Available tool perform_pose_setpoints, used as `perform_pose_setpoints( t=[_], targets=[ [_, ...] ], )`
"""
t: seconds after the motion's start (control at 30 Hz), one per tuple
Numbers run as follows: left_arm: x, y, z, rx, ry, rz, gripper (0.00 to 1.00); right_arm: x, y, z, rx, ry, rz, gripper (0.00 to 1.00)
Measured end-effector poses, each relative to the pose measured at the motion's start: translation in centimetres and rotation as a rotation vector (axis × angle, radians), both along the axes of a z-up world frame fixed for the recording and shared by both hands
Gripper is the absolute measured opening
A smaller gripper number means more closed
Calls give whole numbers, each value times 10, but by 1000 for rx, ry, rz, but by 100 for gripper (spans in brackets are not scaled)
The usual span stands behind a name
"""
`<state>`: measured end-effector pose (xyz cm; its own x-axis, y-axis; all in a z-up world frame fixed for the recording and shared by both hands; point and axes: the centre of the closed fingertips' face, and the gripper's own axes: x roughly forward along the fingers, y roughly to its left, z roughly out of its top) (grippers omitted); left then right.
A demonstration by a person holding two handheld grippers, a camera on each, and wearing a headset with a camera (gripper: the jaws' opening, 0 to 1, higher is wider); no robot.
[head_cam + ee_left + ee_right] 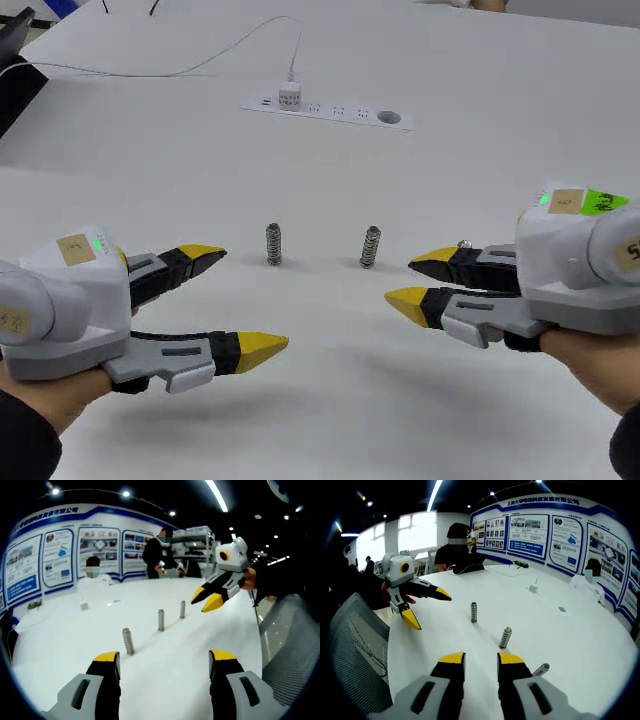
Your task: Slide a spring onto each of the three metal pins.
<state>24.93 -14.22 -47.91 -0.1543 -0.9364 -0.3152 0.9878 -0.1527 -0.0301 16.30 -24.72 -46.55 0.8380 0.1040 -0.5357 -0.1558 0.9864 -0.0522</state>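
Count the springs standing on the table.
3 springs in a row on the table: left spring nearest the left hand-held gripper, middle spring between, right spring beside the right hand-held gripper, half hidden behind it in the head view.

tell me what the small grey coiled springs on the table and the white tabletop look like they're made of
Small grey coiled springs: probably bare steel wire, judging by the grey colour, dull metallic sheen and tight visible coils. White tabletop: smooth, matte to satin, with soft shadows and no grain. It could be laminate or painted board; the look leaves that open.
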Motion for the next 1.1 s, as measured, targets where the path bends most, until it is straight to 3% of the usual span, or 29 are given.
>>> perform_pose_setpoints(
  t=[0.17, 0.4, 0.63, 1.1],
  targets=[
    [-1, 0, 0, 2, 1, -1, 74, -11, -15, 2, 9, -30, -23, 29],
    [-2, 0, 0, 4, 1, 2, 74, -23, -29, -1, 32, -35, -27, 32],
    [-2, 1, 0, 6, 0, 3, 74, -34, -36, 2, 42, -60, -24, 39],
    [0, 1, -1, 11, 3, 6, 74, -50, -49, -7, 31, -82, -32, 54]
  ],
)
